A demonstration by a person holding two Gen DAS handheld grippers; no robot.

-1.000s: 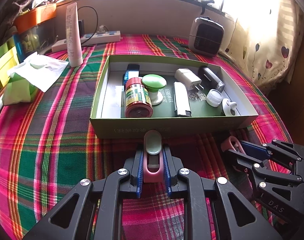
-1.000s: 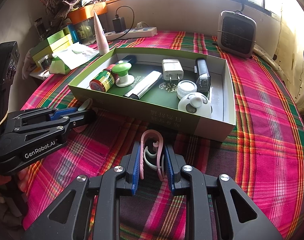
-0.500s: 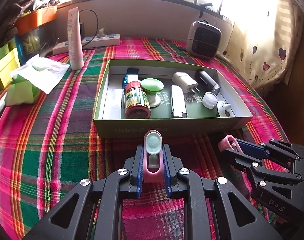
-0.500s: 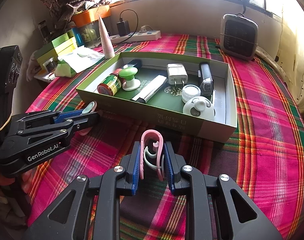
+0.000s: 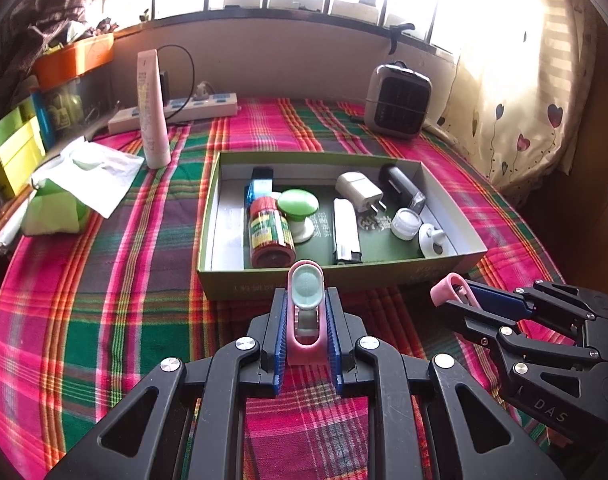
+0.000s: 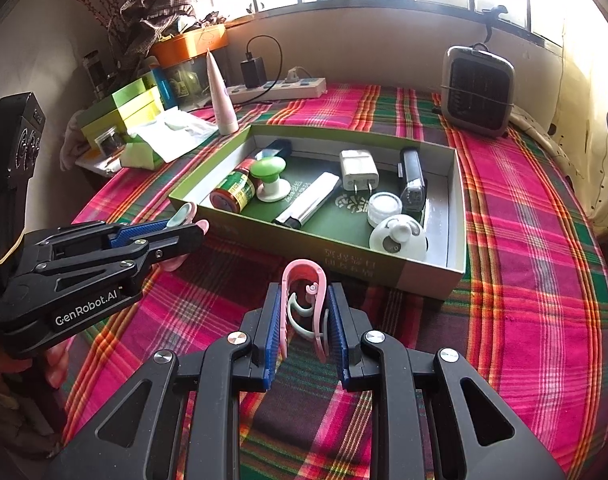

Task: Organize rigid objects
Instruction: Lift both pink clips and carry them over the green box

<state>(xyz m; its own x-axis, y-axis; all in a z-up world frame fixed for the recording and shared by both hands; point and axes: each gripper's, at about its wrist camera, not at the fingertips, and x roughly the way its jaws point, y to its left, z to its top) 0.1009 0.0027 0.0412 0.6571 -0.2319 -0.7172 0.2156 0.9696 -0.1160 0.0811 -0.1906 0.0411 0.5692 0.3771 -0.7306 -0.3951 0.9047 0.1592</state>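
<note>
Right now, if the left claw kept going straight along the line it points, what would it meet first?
Most likely the near wall of the green box. The left claw, shut on a pink clip, points down and forward at it; depth is uncertain, so it might meet the plaid cloth first.

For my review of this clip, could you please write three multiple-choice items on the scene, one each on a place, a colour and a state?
1. Where does the red jar lie?
A. In the green box
B. On the plaid cloth
C. On the windowsill

2. What colour is the clip in the right claw?
A. Yellow
B. Pink
C. Black

3. How is the left claw?
A. Open and empty
B. Shut on a pink holder
C. Shut on the white plug

Key: 1 A, the jar lies on its side inside the box walls. 2 B, the looped clip between the blue pads is pink. 3 B, both pads press the holder's sides in front of the box.
</note>
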